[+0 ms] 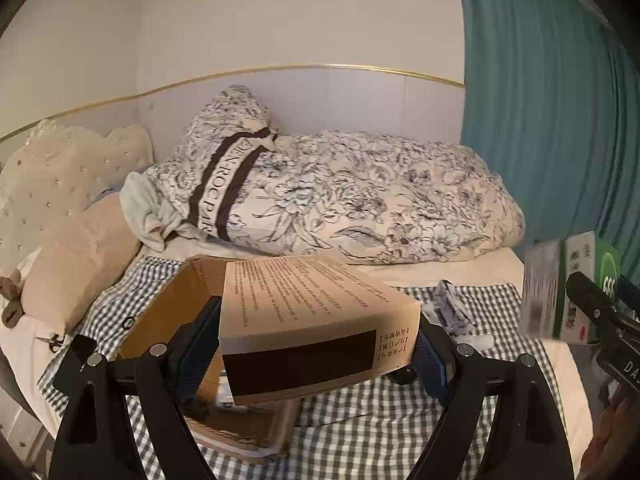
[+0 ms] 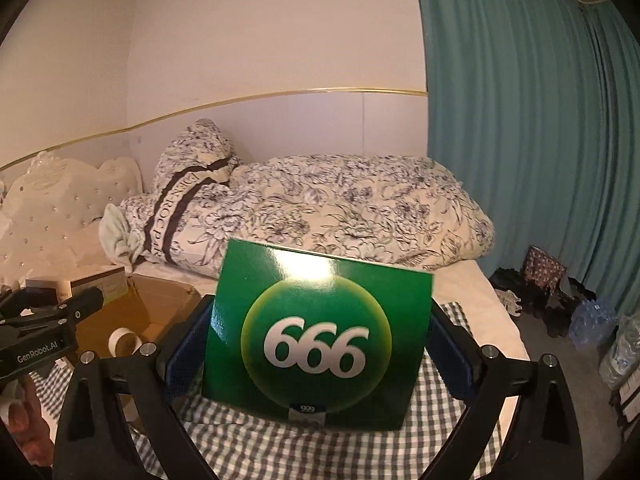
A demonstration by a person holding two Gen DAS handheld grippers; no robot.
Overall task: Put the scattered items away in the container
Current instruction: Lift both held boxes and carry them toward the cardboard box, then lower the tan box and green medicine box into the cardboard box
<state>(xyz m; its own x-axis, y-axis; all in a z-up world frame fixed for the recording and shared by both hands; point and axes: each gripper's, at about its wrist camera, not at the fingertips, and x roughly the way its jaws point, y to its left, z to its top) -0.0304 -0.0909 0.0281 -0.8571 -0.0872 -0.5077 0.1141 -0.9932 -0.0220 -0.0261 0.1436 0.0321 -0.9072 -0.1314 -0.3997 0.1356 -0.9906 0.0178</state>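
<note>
Far left on the bed (image 1: 460,270), a beige pillow (image 1: 76,256) against the studded headboard (image 1: 60,168). Just right of it, the open carton (image 1: 168,304) on the checked cloth (image 1: 360,420), with a tape roll (image 2: 122,340) inside (seen from the right wrist). Above the carton's edge, the tan box (image 1: 320,320) pinched between the fingers of the left gripper (image 1: 316,356). Behind, a floral duvet (image 1: 360,192) heaped along the wall. Further right, a crumpled wrapper (image 1: 450,308) lying on the cloth. Then the green box (image 2: 320,340) marked 666, clamped in the right gripper (image 2: 320,356) and held above the cloth, right of the carton. Far right, a teal curtain (image 2: 520,140).
</note>
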